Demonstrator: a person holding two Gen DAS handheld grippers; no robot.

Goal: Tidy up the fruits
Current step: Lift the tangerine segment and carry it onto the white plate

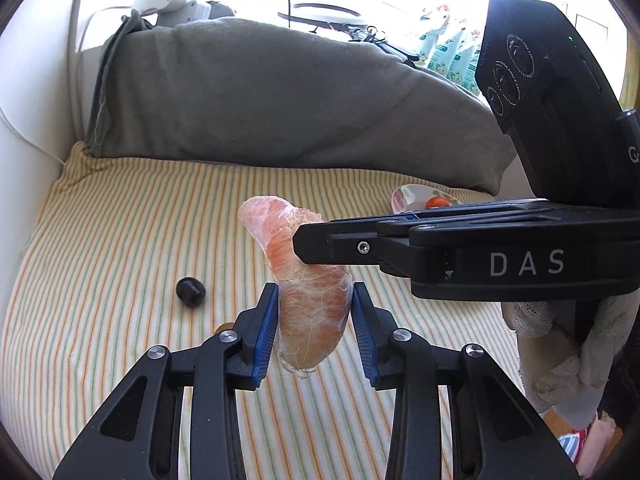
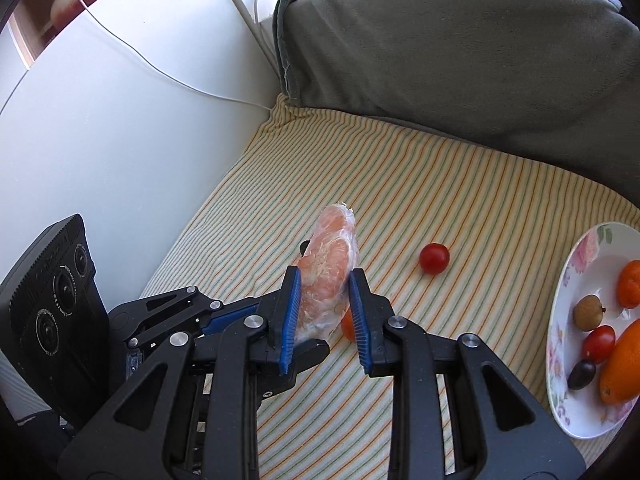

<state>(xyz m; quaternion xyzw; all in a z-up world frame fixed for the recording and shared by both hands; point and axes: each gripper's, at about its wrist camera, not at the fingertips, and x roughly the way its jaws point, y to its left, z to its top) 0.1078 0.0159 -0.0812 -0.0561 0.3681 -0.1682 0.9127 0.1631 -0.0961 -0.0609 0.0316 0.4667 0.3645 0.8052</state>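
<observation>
gripping both ends: left gripper (image 1: 314,334) and right gripper (image 2: 325,322) each clamped the peeled segment (image 1: 310,312), held above the striped cloth (image 1: 120,240) | probably to pull it apart or carry it | plate (image 2: 568,280) of fruit lay right, near a loose tomato (image 2: 434,258) | dark grape (image 1: 191,291) left

Your plate (image 2: 560,312) runs off the right edge in the right wrist view, cutting the big orange fruit (image 2: 622,364). In the left wrist view the right tool (image 1: 304,242) covers most of that plate (image 1: 402,196). A small orange thing (image 2: 347,326) hides behind your right tool's pad; you cannot tell what it is.
</observation>
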